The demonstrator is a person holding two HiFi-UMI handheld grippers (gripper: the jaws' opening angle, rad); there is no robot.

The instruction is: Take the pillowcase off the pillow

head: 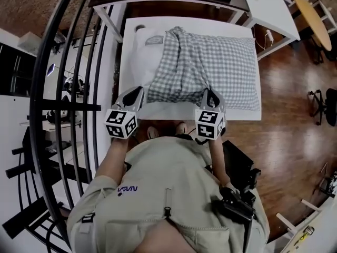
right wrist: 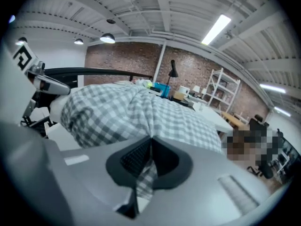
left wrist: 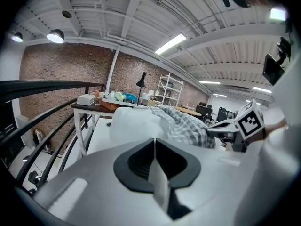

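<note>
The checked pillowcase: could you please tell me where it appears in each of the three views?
Head view: the checked pillowcase is at top centre, lying on the white table.
Left gripper view: centre right, behind the white pillow.
Right gripper view: it fills the middle, with a fold pinched in the right gripper.
Shared landmark: the white table under it shows in all three views.

Item 1: lettering (head: 127, 190) reading "NASA", in dark print on the chest of the person's beige shirt (head: 174, 167). It appeared upside down in the head view. It lay well behind the left gripper's (head: 138, 92) fingers, toward the wearer.
</note>
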